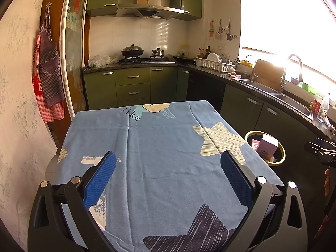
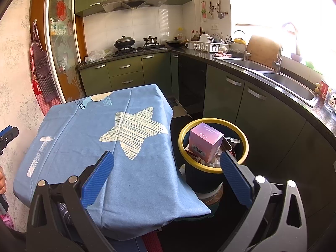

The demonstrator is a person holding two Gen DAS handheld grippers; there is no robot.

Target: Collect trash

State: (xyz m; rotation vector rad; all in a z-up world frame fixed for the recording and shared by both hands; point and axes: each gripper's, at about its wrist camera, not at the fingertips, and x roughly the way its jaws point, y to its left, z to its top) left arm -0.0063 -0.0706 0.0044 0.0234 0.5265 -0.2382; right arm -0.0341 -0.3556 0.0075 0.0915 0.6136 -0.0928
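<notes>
Left hand-held gripper (image 1: pixel 168 175) was spread wide and empty, held above the near part of the worktop (image 1: pixel 159 147), which was draped in a blue star-print cloth; no trash showed on the cloth in either view. Right hand-held gripper (image 2: pixel 167 176) was likewise spread and empty, held over the worktop's right edge, with its right finger (image 2: pixel 235 178) crossing in front of the bin (image 2: pixel 212 168). The bin stood beyond the worktop's right edge, lower than the cloth, just ahead and right of the right hand-held gripper. The pink box (image 2: pixel 204 141) sat upright on top of other wrappers in the bin, rising past the yellow rim. Judgement: both spread, empty pairs and a bare cloth fit collection being at or near its end; the box perched high because the bin looked nearly full. Surroundings: cabinets (image 2: pixel 252 105) stood close behind the bin, with the sink (image 2: pixel 289 84) above and further right; the stove (image 1: pixel 134 59) with its pots stood far ahead of the left hand-held gripper. Possible obstruction: hanging cloth corner (image 2: pixel 189 208) draped near the bin's base; the tall box could tip out if nudged.
</notes>
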